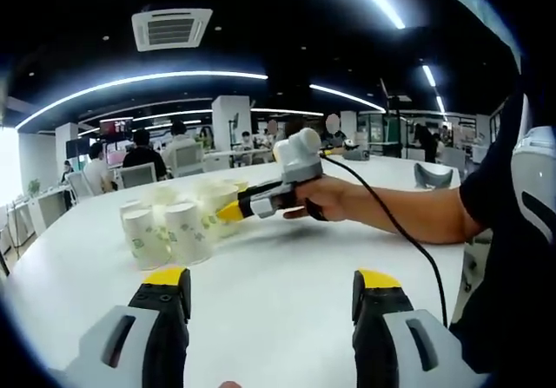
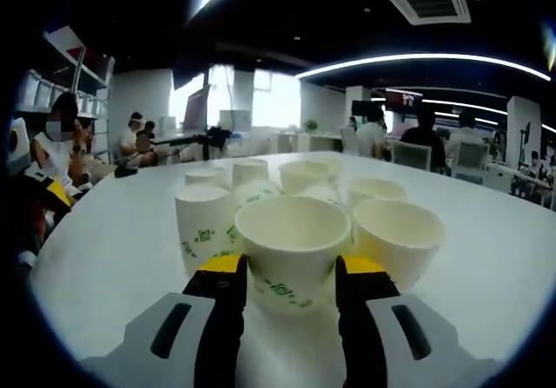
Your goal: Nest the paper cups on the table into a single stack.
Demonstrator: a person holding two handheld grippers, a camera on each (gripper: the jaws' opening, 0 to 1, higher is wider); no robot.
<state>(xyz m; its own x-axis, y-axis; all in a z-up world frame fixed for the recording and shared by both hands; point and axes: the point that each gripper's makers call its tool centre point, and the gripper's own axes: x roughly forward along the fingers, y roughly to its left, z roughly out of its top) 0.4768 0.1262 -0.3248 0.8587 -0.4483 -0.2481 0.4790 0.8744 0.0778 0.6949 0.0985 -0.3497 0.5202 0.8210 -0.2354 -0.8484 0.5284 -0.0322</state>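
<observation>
Right gripper (image 2: pixel 290 282) clamped on a white green-printed paper cup (image 2: pixel 291 245) on the white table (image 2: pixel 113 249); left gripper (image 1: pixel 271 291) jaws apart.

No text is readable; the paper cups (image 2: pixel 291 253) carry only small green printed marks, too blurred to read.

Left gripper view: low over the counter (image 1: pixel 287 301), set back, facing the cups (image 1: pixel 169 227) from a distance.
Right gripper view: low and close, looking straight into the cups (image 2: pixel 291 232), nearest between its jaws.
Shared: cups, counter (image 2: pixel 122 232), ceiling lights.
</observation>
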